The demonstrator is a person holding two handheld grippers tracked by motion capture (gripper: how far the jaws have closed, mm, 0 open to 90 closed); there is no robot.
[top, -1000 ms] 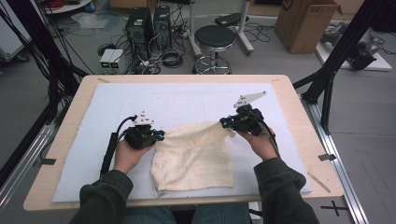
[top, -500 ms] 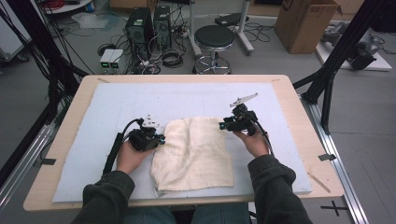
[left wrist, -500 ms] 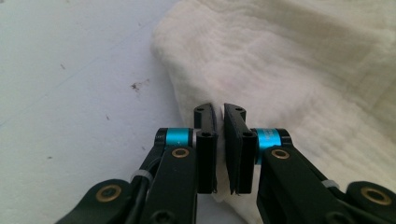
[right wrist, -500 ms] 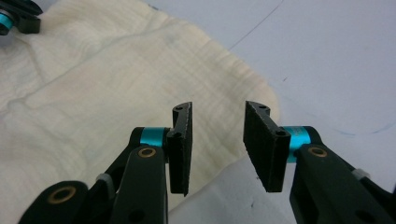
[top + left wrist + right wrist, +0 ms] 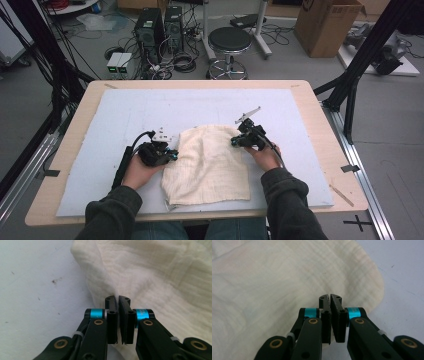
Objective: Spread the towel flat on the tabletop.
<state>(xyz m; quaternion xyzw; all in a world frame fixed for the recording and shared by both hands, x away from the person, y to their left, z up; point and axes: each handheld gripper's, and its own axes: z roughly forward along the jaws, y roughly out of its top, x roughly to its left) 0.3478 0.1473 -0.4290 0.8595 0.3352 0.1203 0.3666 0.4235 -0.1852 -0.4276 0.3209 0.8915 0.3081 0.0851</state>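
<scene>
A cream cloth (image 5: 207,167) lies folded and flat on the pale blue mat (image 5: 150,107). My left gripper (image 5: 172,156) sits at the cloth's left edge. In the left gripper view its jaws (image 5: 117,298) are shut on a puckered fold of the cloth (image 5: 155,277). My right gripper (image 5: 234,143) rests low at the cloth's upper right corner. Its jaws (image 5: 330,297) have just been closing and now stand shut, tips over the rounded edge of the cloth (image 5: 274,285), with no fabric visible between them.
The mat covers most of the wooden table (image 5: 200,84), with bare mat around the cloth. A person's forearms in dark sleeves come in from the bottom. A stool (image 5: 229,42), computer cases (image 5: 160,25) and a cardboard box (image 5: 330,25) stand on the floor beyond.
The cloth, earlier stretched and lifted between both grippers, now lies flat. The right gripper let it go and sank towards its right edge. The left hand stayed put.
</scene>
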